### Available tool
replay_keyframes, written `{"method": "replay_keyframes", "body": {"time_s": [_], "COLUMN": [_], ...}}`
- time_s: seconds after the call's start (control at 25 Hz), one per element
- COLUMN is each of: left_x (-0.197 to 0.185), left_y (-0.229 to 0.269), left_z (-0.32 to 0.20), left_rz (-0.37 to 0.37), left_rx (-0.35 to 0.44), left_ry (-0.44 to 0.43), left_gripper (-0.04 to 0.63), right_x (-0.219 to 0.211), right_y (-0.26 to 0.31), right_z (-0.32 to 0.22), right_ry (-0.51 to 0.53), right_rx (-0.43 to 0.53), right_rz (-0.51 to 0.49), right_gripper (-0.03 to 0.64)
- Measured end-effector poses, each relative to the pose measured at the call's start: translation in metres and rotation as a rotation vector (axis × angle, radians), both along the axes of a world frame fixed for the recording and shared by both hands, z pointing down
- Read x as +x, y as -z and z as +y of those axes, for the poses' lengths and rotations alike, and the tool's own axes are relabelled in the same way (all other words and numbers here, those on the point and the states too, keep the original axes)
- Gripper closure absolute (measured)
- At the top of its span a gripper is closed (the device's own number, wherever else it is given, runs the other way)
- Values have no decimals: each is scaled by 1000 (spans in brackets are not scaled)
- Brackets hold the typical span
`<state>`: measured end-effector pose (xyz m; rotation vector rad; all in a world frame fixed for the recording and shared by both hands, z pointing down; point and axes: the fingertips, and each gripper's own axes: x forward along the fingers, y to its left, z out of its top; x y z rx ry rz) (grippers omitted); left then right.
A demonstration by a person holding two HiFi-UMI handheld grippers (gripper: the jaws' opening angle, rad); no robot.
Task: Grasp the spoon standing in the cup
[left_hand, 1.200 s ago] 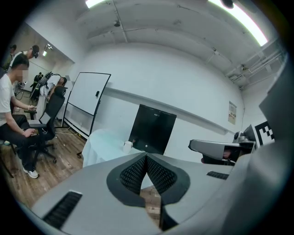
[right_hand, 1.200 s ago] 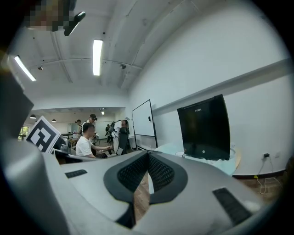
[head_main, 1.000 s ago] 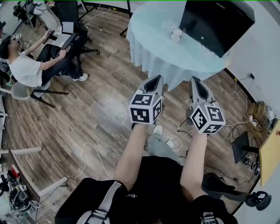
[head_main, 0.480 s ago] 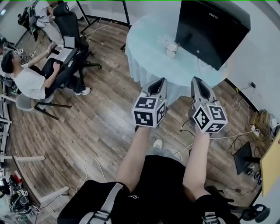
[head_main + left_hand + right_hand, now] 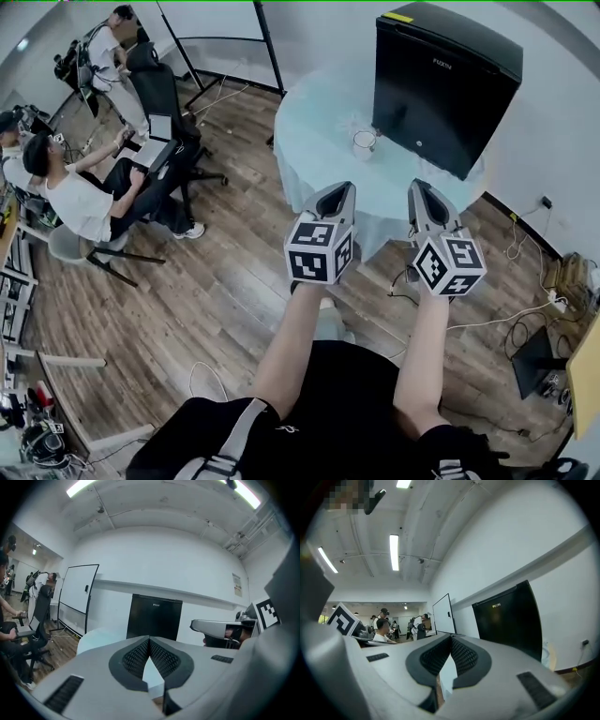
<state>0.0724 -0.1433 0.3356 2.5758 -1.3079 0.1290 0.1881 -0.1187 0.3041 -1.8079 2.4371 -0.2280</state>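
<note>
A small white cup (image 5: 364, 142) stands on the round table with the pale blue cloth (image 5: 314, 141), just left of a black cabinet (image 5: 441, 84). The cup is too small for me to make out a spoon in it. Both grippers are held side by side in the air short of the table's near edge, pointing toward it. The left gripper (image 5: 336, 191) is shut with nothing in it, and its jaws meet at the tips (image 5: 149, 640). The right gripper (image 5: 419, 189) is likewise shut and empty (image 5: 451, 639). The cup does not show in either gripper view.
Seated people (image 5: 80, 202) and an office chair (image 5: 164, 103) are at the left on the wooden floor. A whiteboard stand (image 5: 220, 42) is behind the table. Cables (image 5: 511, 314) run over the floor at the right. The holder's legs (image 5: 319, 412) fill the bottom.
The table and cup have come nearer, lower in the head view. Both grippers have stayed shut, side by side, and sit closer to the table's edge.
</note>
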Motion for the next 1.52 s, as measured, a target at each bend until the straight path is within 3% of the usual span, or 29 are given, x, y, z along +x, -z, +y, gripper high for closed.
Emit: {"method": "replay_keyframes", "body": {"time_s": [0.28,0.72,0.92,1.52], "left_x": [19,32,22,33], "left_y": [-20,-43,-66,-127], "left_z": [-15,-83,-121,-210], "left_rz": [-73,-80,-188,-87], "left_rx": [-7,-64,-73,-232], "left_ry": [-63,-60,-38,-19], "left_gripper": [581,581,581,581], "right_x": [5,22,17,34], "right_y": [-17,-34,-57,-107], "right_z": [-30,-96,-131,-208], "right_ry": [-16,-42,-43,-110], "right_rx": [-10,-26,-74,-205], "right_rz": [-65,-99,-107,-53], "right_gripper": [611,611,611,609]}}
